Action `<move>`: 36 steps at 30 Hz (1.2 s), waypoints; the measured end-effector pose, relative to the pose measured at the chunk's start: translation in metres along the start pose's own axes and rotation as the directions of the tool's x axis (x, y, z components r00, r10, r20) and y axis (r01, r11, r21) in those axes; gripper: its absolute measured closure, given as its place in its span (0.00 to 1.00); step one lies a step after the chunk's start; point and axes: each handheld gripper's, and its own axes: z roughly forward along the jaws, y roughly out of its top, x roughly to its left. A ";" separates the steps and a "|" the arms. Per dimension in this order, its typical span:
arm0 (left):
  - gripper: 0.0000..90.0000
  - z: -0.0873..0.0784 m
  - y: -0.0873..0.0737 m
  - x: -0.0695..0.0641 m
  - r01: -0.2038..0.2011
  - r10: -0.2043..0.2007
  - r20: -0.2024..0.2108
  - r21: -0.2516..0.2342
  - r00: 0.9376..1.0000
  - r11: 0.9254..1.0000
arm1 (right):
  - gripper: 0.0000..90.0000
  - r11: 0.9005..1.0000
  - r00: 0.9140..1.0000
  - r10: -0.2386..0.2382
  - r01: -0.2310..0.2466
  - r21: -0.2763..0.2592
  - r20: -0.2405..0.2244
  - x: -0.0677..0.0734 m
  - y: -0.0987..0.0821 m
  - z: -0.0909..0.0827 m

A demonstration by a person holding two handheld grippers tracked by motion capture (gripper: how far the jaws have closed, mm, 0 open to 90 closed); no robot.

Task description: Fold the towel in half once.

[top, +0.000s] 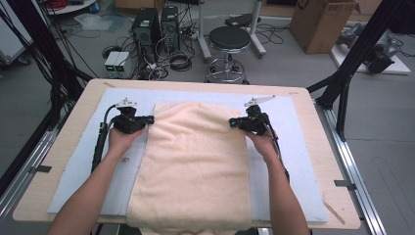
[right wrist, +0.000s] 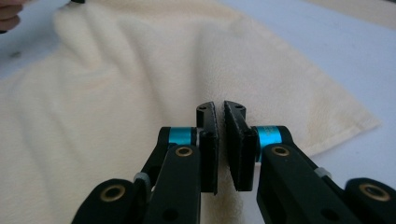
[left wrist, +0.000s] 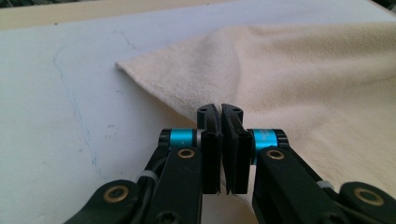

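On the mat (top: 78,166), your towel (top: 195,161) runs lengthwise toward you; each side edge is pinched near its far corner, left gripper (top: 147,119) and right gripper (top: 234,123) clamped shut on it

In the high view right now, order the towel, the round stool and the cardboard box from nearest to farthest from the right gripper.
1. Towel: cream, under the right gripper, which is shut on its right edge.
2. Round stool: black seat, on the floor beyond the table's far edge.
3. Cardboard box: on the floor at the far right, farthest.
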 end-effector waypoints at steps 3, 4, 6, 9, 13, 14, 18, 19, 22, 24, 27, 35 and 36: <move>0.96 -0.015 0.004 -0.001 0.004 -0.003 0.026 -0.028 1.000 1.000 | 0.94 0.999 0.999 -0.022 0.020 -0.034 -0.040 0.007 0.003 -0.015; 0.96 -0.020 0.005 -0.003 -0.001 0.002 0.037 -0.040 0.999 0.999 | 0.94 0.999 0.998 -0.023 0.020 -0.047 -0.052 0.009 0.004 -0.020; 0.96 -0.031 0.007 -0.007 -0.026 0.030 0.052 -0.061 0.998 0.998 | 0.94 0.998 0.997 -0.032 0.028 -0.061 -0.068 0.015 0.005 -0.029; 0.96 -0.045 0.005 -0.015 -0.060 0.065 0.066 -0.079 0.996 0.995 | 0.94 0.996 0.994 -0.063 0.056 -0.075 -0.087 0.027 0.005 -0.043; 0.96 -0.065 -0.002 -0.026 -0.097 0.106 0.092 -0.094 0.990 0.991 | 0.94 0.990 0.988 -0.110 0.100 -0.102 -0.103 0.043 0.003 -0.058; 0.96 -0.070 -0.005 -0.029 -0.110 0.120 0.096 -0.100 0.988 0.989 | 0.94 0.989 0.987 -0.117 0.105 -0.106 -0.107 0.048 0.002 -0.061; 0.95 -0.087 -0.021 -0.044 -0.149 0.162 0.115 -0.109 0.980 0.983 | 0.94 0.986 0.981 -0.142 0.127 -0.112 -0.130 0.065 -0.010 -0.071; 0.95 -0.090 -0.025 -0.046 -0.161 0.173 0.119 -0.108 0.978 0.981 | 0.94 0.984 0.978 -0.152 0.135 -0.119 -0.143 0.070 -0.015 -0.072; 0.95 -0.101 -0.042 -0.057 -0.189 0.201 0.123 -0.099 0.972 0.977 | 0.93 0.983 0.974 -0.163 0.147 -0.110 -0.160 0.082 -0.028 -0.077; 0.95 -0.106 -0.053 -0.062 -0.192 0.203 0.134 -0.092 0.970 0.977 | 0.93 0.985 0.970 -0.158 0.141 -0.099 -0.184 0.089 -0.039 -0.079; 0.95 -0.113 -0.069 -0.070 -0.203 0.214 0.144 -0.084 0.966 0.975 | 0.93 0.987 0.966 -0.152 0.137 -0.085 -0.208 0.099 -0.056 -0.079; 0.93 -0.118 -0.107 -0.079 -0.222 0.217 0.200 0.002 0.955 0.975 | 0.89 0.987 0.963 -0.150 0.161 0.029 -0.224 0.114 -0.095 -0.067; 0.89 -0.118 -0.108 -0.078 -0.217 0.212 0.206 0.003 0.955 0.976 | 0.85 0.986 0.963 -0.151 0.164 0.039 -0.223 0.114 -0.098 -0.065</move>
